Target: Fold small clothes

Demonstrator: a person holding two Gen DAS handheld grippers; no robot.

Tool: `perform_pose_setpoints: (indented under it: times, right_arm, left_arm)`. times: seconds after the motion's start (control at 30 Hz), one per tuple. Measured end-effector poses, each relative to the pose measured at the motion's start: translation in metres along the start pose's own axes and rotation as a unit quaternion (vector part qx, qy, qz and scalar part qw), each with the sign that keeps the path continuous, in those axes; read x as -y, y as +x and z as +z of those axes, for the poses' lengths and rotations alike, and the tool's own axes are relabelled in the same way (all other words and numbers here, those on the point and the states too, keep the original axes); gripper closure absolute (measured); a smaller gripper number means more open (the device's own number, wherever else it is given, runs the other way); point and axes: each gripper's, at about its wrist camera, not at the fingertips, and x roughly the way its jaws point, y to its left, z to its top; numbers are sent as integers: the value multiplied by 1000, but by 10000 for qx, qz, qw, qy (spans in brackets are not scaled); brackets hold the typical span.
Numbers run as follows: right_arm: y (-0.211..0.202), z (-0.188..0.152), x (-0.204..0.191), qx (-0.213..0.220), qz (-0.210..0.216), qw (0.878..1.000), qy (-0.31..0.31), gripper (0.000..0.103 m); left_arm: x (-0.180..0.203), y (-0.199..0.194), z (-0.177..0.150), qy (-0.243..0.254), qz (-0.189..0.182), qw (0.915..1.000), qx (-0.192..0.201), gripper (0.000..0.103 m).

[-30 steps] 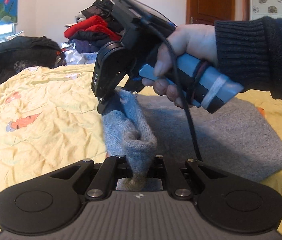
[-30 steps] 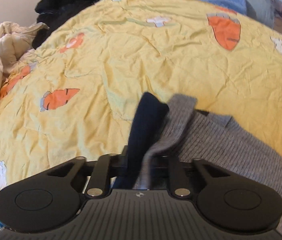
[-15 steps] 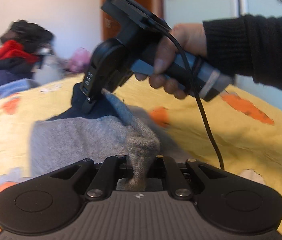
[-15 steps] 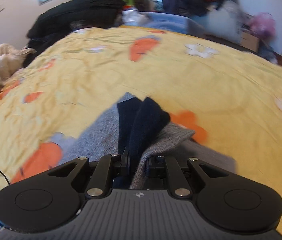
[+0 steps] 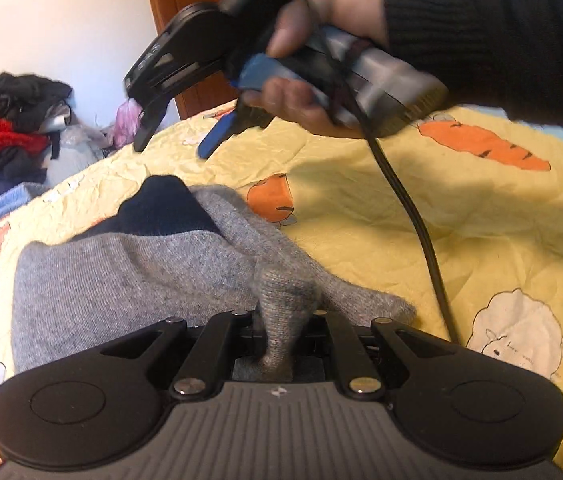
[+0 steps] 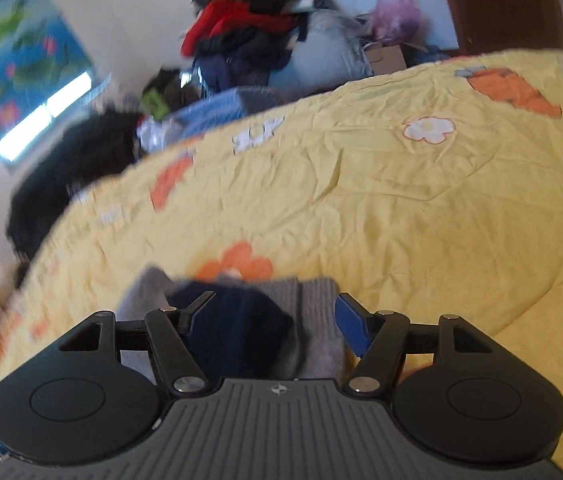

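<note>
A grey knit sweater (image 5: pixel 121 276) with a navy inner part (image 5: pixel 165 208) lies on the yellow bedcover (image 5: pixel 461 232). My left gripper (image 5: pixel 283 316) is shut on a bunched grey edge of it at the near side. A hand holds my right gripper (image 5: pixel 173 148) in the air above the sweater's far edge. Its jaws are opening, and nothing is between them there. In the right wrist view the right gripper (image 6: pixel 273 314) has its fingers (image 6: pixel 351 324) spread wide. The sweater (image 6: pixel 317 300) lies loose beneath them, with no pad pressing on it.
A heap of red, black and blue clothes (image 5: pixel 5 132) stands beyond the bed's far edge, next to a brown door (image 5: pixel 185 32). A black cable (image 5: pixel 421 232) hangs from the right gripper down across the bedcover. A dark garment (image 6: pixel 73 168) lies at the bed's left side.
The right gripper has let go of the navy and grey edge, spread its jaws and risen off the sweater. Both views have swung across the bed. The left gripper still pinches grey fabric.
</note>
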Motion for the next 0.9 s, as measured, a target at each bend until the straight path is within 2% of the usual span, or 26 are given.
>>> perform_pose_setpoints:
  times: [0.13, 0.2, 0.23, 0.3, 0.4, 0.5, 0.53, 0.6, 0.63, 0.67, 0.7, 0.73, 0.77, 0.8, 0.9]
  right_arm:
    - [33, -6, -10, -544, -175, 9981, -242, 44]
    - [50, -12, -14, -748, -314, 9959, -400, 77]
    - [51, -17, -18, -742, -366, 9949, -568, 83]
    - [45, -20, -30, -607, -393, 9930, -928, 83]
    - [25, -8, -31, -411, -383, 9928, -1054, 84]
    - [34, -7, -13, -633, -578, 9922, -906, 84]
    - [41, -12, -8, -738, -662, 9910, -899, 83]
    - [41, -22, -4, -574, -662, 9928, -812, 79]
    - [34, -24, -3, -453, -598, 9949, -677, 68]
    - [28, -24, -2, -358, -516, 9967, -520, 50]
    - [19, -24, -1, -207, -435, 9981, -376, 42]
    - [7, -24, 0, 3, -367, 9990, -265, 30]
    - [-3, -25, 2, 161, -292, 9992, -198, 29]
    - [-10, -26, 6, 184, -189, 9996, -127, 29]
    - [-19, -35, 18, 58, -81, 9999, 101, 29]
  left_arm:
    - [5, 2, 1, 253, 121, 9996, 55, 96]
    - [3, 0, 1, 238, 82, 9997, 42, 96]
    - [1, -1, 3, 197, 42, 9998, 44, 96]
    - [2, -9, 5, 136, -45, 9999, 81, 96]
    - [4, -10, 9, 121, -143, 9997, 152, 96]
    - [10, 3, 3, 235, -82, 9997, 43, 96]
    - [11, 2, 3, 290, -70, 9995, 103, 96]
    - [4, -6, 4, 145, -260, 9994, 157, 90]
    - [-3, -12, 3, 66, -430, 9989, 202, 87]
    - [-12, -22, 2, 4, -660, 9975, 246, 79]
    - [-22, -33, -1, -48, -872, 9958, 279, 60]
    - [-33, -44, -5, -131, -1028, 9942, 290, 47]
    - [-47, -58, -10, -267, -1161, 9923, 347, 24]
    - [-63, -73, -14, -489, -1250, 9898, 484, 15]
    - [-114, -104, -22, -1296, -1205, 9814, 739, 15]
